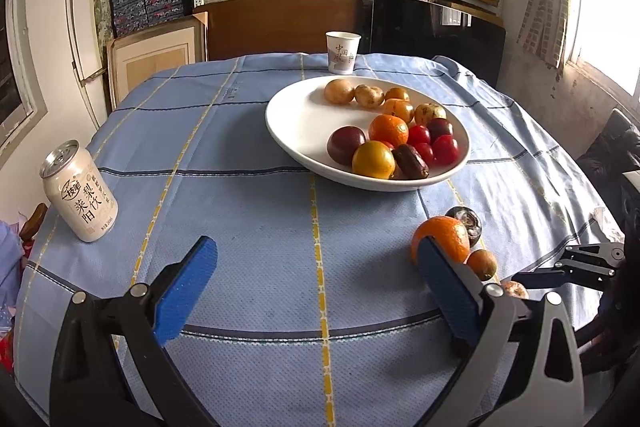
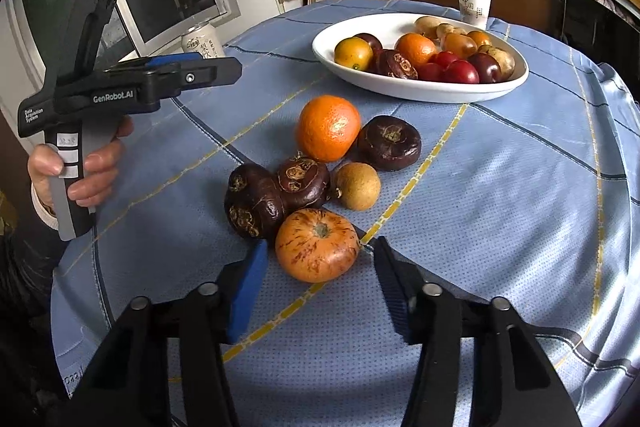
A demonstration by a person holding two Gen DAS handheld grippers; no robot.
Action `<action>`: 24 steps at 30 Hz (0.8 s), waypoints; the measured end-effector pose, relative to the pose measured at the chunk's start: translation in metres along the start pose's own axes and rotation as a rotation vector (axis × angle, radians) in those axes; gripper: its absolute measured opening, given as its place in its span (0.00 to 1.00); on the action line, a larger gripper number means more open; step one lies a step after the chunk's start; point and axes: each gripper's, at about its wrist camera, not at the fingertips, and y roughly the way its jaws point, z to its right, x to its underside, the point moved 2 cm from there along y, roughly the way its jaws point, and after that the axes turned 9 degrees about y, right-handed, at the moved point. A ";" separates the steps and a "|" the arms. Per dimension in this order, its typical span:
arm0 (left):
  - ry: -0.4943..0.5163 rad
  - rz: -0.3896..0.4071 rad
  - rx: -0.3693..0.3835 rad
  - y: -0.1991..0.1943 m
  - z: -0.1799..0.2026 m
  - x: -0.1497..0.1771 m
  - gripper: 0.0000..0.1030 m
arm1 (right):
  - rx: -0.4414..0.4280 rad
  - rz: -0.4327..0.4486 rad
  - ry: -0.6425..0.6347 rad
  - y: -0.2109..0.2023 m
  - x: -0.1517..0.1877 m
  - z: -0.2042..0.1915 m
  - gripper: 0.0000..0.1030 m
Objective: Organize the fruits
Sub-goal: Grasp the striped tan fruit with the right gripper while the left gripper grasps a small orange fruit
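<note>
A white plate (image 1: 304,123) holds several fruits; it also shows in the right wrist view (image 2: 400,89). Loose fruits lie on the cloth in front of it: an orange (image 2: 328,127), three dark water chestnuts (image 2: 390,143), a small brown longan (image 2: 357,185) and a streaked orange persimmon-like fruit (image 2: 317,245). My right gripper (image 2: 318,263) is open, its pads on either side of the streaked fruit's near edge. My left gripper (image 1: 318,259) is open and empty over bare cloth; its right pad hides part of the orange (image 1: 444,237). The left gripper also shows in the right wrist view (image 2: 192,67).
A beverage can (image 1: 80,193) stands at the table's left edge. A paper cup (image 1: 342,51) stands behind the plate. The round table has a blue checked cloth (image 1: 248,195). Shelves of boxes and panels stand behind; a window is at the right.
</note>
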 end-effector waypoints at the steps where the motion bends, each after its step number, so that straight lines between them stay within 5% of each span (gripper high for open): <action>1: 0.001 0.001 -0.001 0.000 0.000 0.000 0.96 | -0.001 -0.002 0.007 0.000 0.000 0.001 0.47; 12: 0.012 0.012 0.005 -0.005 0.001 0.000 0.96 | -0.018 0.063 0.064 -0.013 -0.005 0.013 0.40; 17: 0.101 0.016 0.208 -0.014 0.024 0.004 0.96 | 0.045 0.092 0.191 -0.018 -0.008 0.044 0.40; 24: 0.292 0.029 0.296 -0.024 0.073 0.019 0.95 | 0.048 0.090 0.198 -0.015 -0.009 0.048 0.40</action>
